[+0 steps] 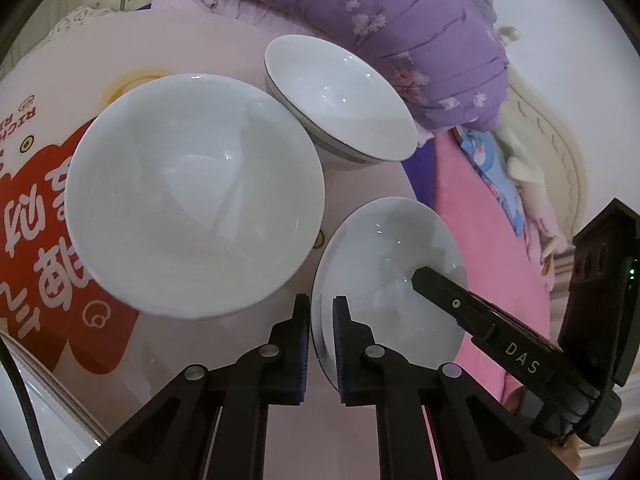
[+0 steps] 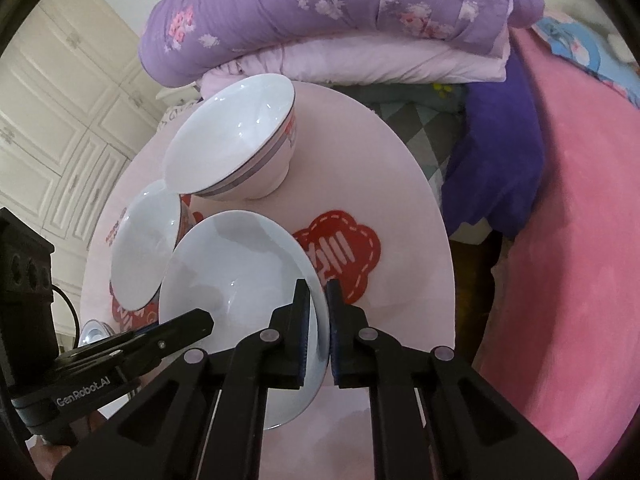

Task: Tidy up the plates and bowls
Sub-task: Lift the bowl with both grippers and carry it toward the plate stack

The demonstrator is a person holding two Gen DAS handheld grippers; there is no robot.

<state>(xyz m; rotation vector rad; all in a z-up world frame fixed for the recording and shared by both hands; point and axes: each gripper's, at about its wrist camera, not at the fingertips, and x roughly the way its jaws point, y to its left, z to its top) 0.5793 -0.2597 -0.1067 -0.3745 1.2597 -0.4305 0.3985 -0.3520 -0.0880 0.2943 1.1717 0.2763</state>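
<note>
Three white dishes sat on my round pink worktop (image 2: 404, 216): a plain bowl (image 1: 192, 196), a banded bowl (image 1: 340, 100) behind it, and a plate (image 2: 236, 280) nearest me. I could read "DAS" (image 1: 522, 358) on the right tongs' arm in the left view and "GenRobot_AI" (image 2: 83, 387) on the left tongs' arm in the right view. The worktop carried red patches with white characters that I could not make out, plus "RICH" cut off at the left view's edge.

My left tongs (image 1: 321, 312) came in from the plate's left side, jaws pinching its rim. My right tongs (image 2: 318, 296) gripped the opposite rim the same way, jaws pressed onto it. The plate stood tilted between them, over the worktop's near edge. Folded purple quilts (image 2: 340, 12) lay stacked behind, beside a pink blanket (image 2: 580, 240).
</note>
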